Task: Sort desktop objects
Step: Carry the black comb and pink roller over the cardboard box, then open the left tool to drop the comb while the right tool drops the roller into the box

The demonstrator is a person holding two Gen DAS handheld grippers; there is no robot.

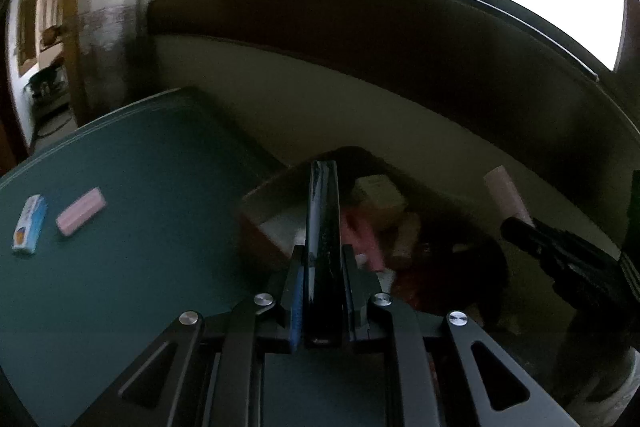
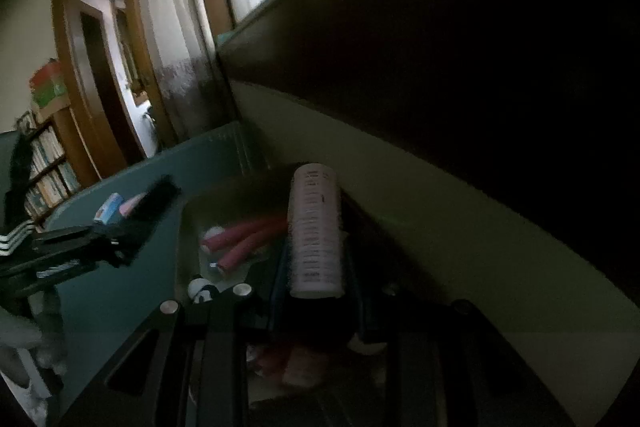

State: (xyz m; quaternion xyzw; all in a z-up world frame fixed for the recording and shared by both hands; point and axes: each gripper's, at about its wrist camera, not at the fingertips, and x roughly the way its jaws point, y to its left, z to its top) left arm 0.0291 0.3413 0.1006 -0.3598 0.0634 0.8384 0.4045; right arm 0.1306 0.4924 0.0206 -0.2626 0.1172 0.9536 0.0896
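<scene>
My left gripper [image 1: 323, 255] is shut on a flat black object [image 1: 323, 195] that stands on edge between the jaws. It hangs over a brown cardboard box [image 1: 256, 197] holding pink and cream items. My right gripper [image 2: 316, 267] is shut on a pale pink cylinder with printed lines [image 2: 316, 211], above the same box [image 2: 186, 247], where pink-red tubes [image 2: 248, 239] lie. In the left wrist view the right gripper [image 1: 520, 227] and its cylinder [image 1: 506, 197] show at the right. A pink eraser [image 1: 80, 211] and a blue-white eraser pack [image 1: 30, 229] lie on the green mat [image 1: 140, 187].
The box sits against a pale wall [image 1: 360, 107] under a dark window sill. A small black-and-white item [image 2: 200, 289] lies at the box's near corner. A doorway and a bookshelf [image 2: 48, 163] are far left. The left gripper [image 2: 132, 227] crosses the mat.
</scene>
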